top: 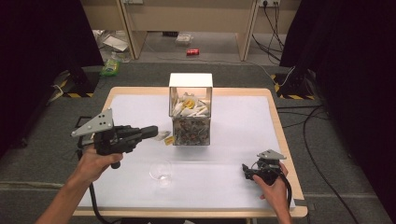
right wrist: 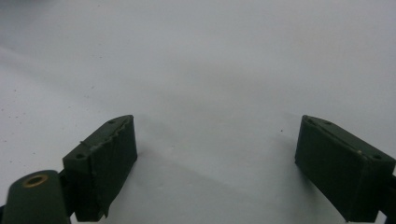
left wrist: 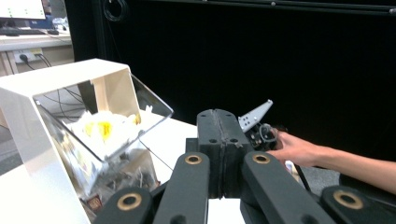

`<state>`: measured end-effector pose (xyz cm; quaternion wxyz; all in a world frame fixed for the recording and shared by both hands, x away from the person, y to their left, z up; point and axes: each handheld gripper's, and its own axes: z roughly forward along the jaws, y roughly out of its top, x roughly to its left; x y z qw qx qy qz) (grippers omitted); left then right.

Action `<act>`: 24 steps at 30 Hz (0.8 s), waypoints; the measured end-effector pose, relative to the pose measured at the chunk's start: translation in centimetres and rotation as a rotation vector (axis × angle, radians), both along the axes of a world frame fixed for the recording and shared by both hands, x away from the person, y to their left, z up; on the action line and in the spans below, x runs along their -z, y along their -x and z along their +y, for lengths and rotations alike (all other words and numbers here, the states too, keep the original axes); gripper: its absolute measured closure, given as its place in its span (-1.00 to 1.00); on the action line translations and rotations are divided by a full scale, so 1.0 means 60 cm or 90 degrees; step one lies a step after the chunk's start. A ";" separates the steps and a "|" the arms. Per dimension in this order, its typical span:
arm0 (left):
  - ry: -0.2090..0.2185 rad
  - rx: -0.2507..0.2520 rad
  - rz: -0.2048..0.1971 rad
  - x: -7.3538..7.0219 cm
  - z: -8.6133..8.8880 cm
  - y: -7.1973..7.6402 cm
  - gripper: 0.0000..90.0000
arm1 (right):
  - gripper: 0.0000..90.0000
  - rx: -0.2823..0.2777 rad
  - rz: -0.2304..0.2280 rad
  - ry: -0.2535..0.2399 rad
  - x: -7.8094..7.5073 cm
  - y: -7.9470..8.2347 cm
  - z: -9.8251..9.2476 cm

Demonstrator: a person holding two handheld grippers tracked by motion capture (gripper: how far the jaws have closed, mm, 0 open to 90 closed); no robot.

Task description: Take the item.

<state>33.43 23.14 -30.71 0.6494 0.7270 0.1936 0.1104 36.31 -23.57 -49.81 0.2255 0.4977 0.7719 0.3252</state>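
My left gripper [top: 152, 131] hovers over the table's left side, pointing right toward a clear box [top: 190, 116] with a white frame, full of small packets. Its jaws are pressed together with nothing between them, as its own view shows [left wrist: 219, 128], where the box [left wrist: 88, 140] stands at the left. A small packet [top: 164, 136] lies on the table just past its tip. My right gripper [top: 246, 171] rests low on the table at the front right, open, its jaws wide apart over bare white surface [right wrist: 215, 140]. A clear glass [top: 160, 171] stands at the front middle.
The white mat [top: 243, 126] covers a wooden table with a raised edge [top: 280, 135]. Cables [top: 322, 158] run over the floor at the right. Bottles and litter [top: 111, 65] lie on the floor beyond the table.
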 end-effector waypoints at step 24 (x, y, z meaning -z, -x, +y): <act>-0.025 -0.003 0.034 0.094 0.018 0.041 0.98 | -0.70 0.000 0.000 0.000 0.000 0.000 0.000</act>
